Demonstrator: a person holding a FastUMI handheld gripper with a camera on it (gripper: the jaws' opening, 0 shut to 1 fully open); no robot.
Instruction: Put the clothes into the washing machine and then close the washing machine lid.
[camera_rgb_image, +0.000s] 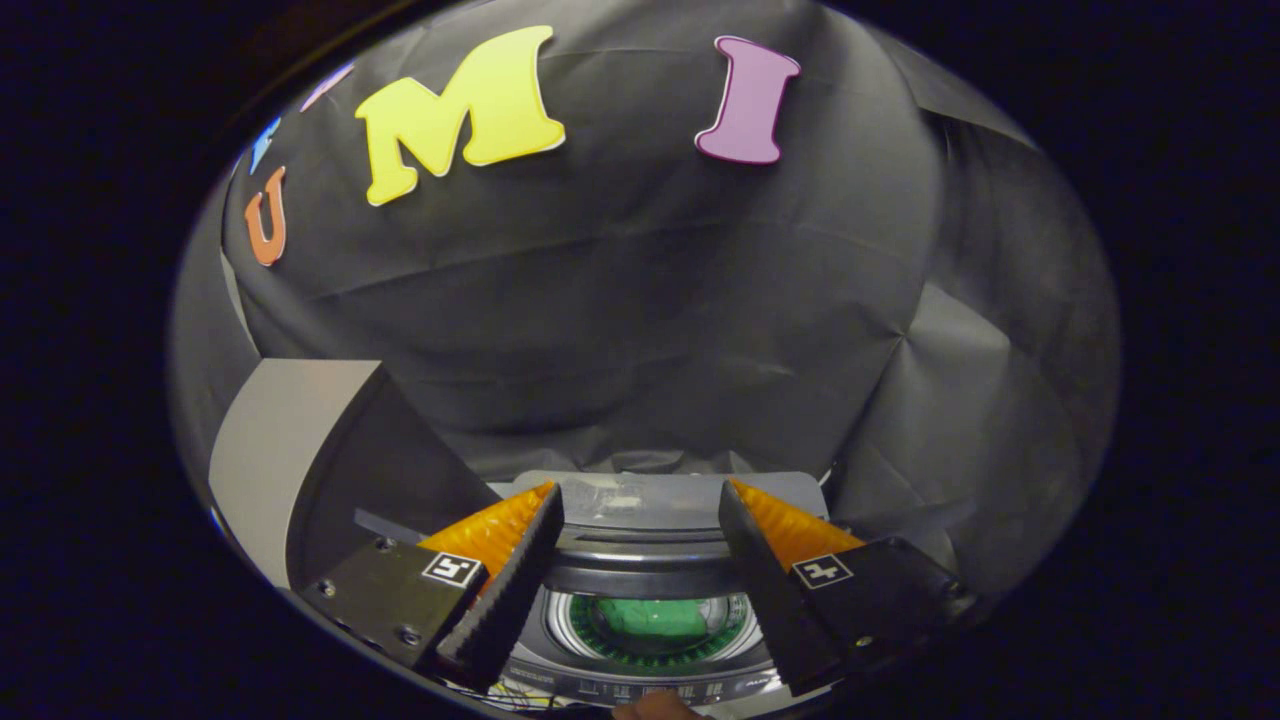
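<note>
The washing machine (640, 500) stands below me, a grey top-loader seen from above. Its round drum opening lies between my fingers, and a green cloth (650, 618) rests inside the drum. The lid (300, 450) stands raised on the machine's left side, grey outside with a dark inner face. My gripper (640, 495) hovers above the opening, open, with nothing between its fingers. The control strip (640, 690) runs along the machine's near edge.
A fingertip of a person (655, 706) shows at the near edge of the machine by the control strip. The booth's black cloth wall (640, 300) hangs close behind the machine and wraps round to the right.
</note>
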